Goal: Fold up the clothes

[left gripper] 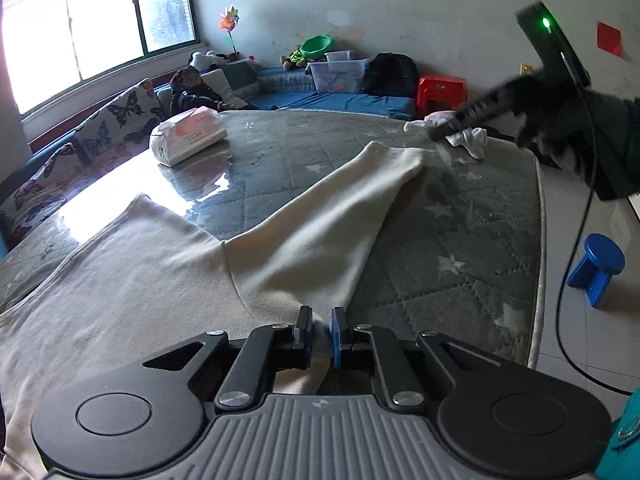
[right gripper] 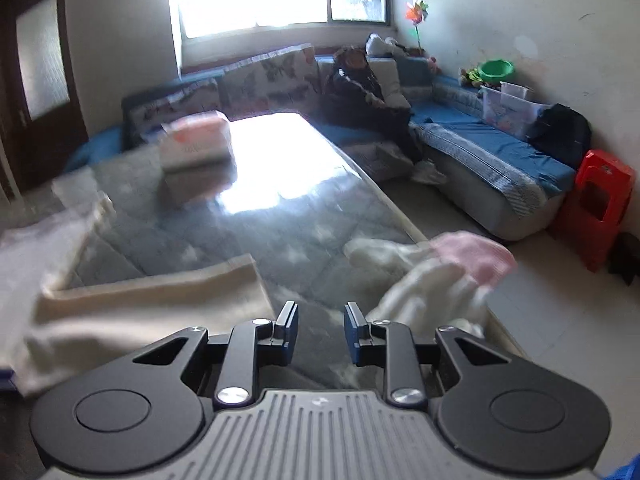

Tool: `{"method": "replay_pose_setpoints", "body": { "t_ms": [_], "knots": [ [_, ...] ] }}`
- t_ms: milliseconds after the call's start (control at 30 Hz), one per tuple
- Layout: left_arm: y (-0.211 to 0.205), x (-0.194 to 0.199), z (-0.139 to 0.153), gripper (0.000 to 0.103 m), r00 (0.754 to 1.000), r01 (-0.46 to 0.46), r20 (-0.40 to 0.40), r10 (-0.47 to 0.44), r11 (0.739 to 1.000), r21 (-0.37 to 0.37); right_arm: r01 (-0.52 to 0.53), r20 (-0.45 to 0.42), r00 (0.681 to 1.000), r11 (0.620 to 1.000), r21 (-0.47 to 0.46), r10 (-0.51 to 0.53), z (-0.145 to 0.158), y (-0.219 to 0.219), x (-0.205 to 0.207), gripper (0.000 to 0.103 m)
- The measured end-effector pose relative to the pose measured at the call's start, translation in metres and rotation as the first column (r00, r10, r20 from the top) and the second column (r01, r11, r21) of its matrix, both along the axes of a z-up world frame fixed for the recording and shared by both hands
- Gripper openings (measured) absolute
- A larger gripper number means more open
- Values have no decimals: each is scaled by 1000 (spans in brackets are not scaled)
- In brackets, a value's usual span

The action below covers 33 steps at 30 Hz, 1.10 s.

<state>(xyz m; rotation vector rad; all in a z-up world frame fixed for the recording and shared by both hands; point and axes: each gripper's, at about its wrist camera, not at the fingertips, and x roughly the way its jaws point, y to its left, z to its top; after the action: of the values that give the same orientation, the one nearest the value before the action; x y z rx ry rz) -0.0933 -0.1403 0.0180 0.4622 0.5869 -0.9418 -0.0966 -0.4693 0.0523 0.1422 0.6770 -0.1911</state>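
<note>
Nearest the lens in the left wrist view, the left gripper point(left gripper: 321, 326) occupies the bottom centre of the frame, its jaws closed on a pinch of the cream garment point(left gripper: 168, 272). That garment spreads from the lower left across the middle of the frame, one long part reaching up to the right over the grey star-quilted tabletop point(left gripper: 460, 240), which lies under a glossy clear cover. At the upper right of the same frame a gloved hand point(left gripper: 560, 120) carries the right gripper point(left gripper: 452, 126), seen from the side, its tips just beside a small white cloth point(left gripper: 472, 140) at the table's far edge. In the right wrist view, which is motion-blurred, the right gripper point(right gripper: 321, 326) fills the bottom centre with its jaws parted and only the tabletop point(right gripper: 280, 224) showing between them; the cream garment point(right gripper: 132, 304) lies at the lower left, and a white and pink bundle of cloth point(right gripper: 440, 276) lies at the right, near the table edge. A wrapped white and orange packet point(left gripper: 188, 136) rests on the tabletop at the upper left of the left view.
</note>
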Motion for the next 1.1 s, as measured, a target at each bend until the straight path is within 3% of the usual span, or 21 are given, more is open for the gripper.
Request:
{"method": "replay_pose_setpoints", "body": {
  "t_ms": [100,233,500,700,867,1000,1100],
  "knots": [
    [2,-1,2,13,1000,-9,-4,9,1000,-11,-71,4,997,997,13,71,1,11,20,25],
    [6,-4,5,14,1000,-23,-10,22,999,-27,-155,-57,986,988,9,155,-15,26,54,25],
    [10,-6,1,22,999,-36,-41,34,999,-38,-172,-80,983,982,-73,166,-24,36,101,30],
    [17,-7,10,33,997,-64,-35,62,995,-76,-202,-42,979,976,-80,199,-13,44,72,38],
    [22,-2,8,37,993,-105,-55,101,991,-82,-221,-64,974,972,-76,216,-26,46,45,39],
    [34,-4,8,43,987,-147,-76,140,985,-95,-188,-83,980,980,-70,182,-22,42,41,39],
    [47,-3,10,44,978,-198,-93,187,973,-118,-194,-68,980,974,-115,187,-16,51,40,39]
  ]
}}
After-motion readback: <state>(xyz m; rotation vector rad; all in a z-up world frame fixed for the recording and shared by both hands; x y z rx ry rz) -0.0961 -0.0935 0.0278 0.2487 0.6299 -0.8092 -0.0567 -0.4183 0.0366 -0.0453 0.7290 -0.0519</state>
